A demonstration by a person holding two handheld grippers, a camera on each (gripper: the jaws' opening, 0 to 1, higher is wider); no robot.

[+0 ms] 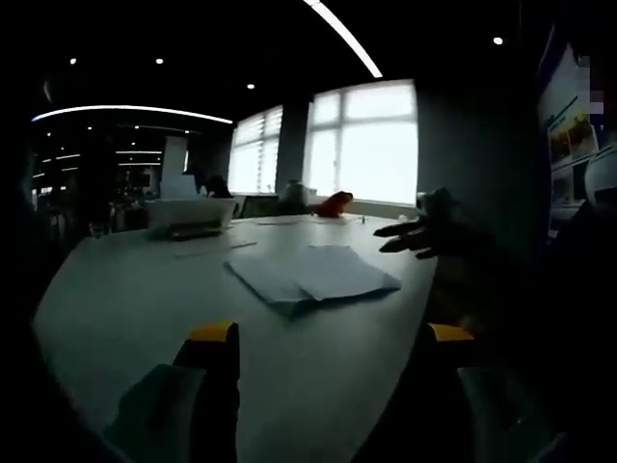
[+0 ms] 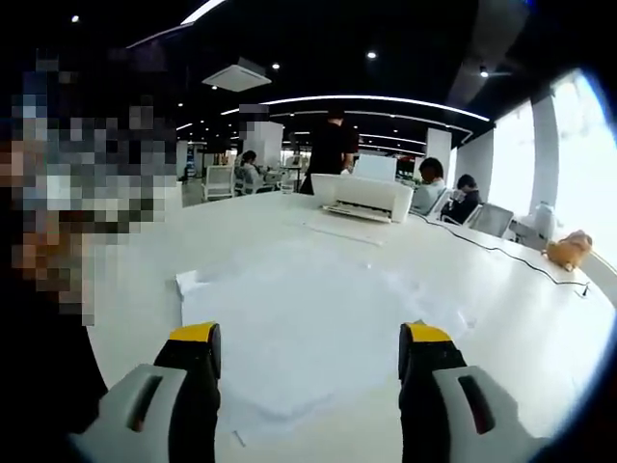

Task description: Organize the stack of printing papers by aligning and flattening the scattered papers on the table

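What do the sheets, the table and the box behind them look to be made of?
Sheets: thin white paper, matte, edges splayed unevenly. Table: smooth white top, probably laminate, faint sheen. Box: white moulded plastic, likely a printer, with a sheet standing up from it.

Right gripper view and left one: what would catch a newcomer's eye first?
Loose white printing papers sprawl unevenly across the white table, just beyond the open right tool. Farther back sits a white printer, with people seated behind it. In the dim left gripper view, the left tool also stands open before the papers.
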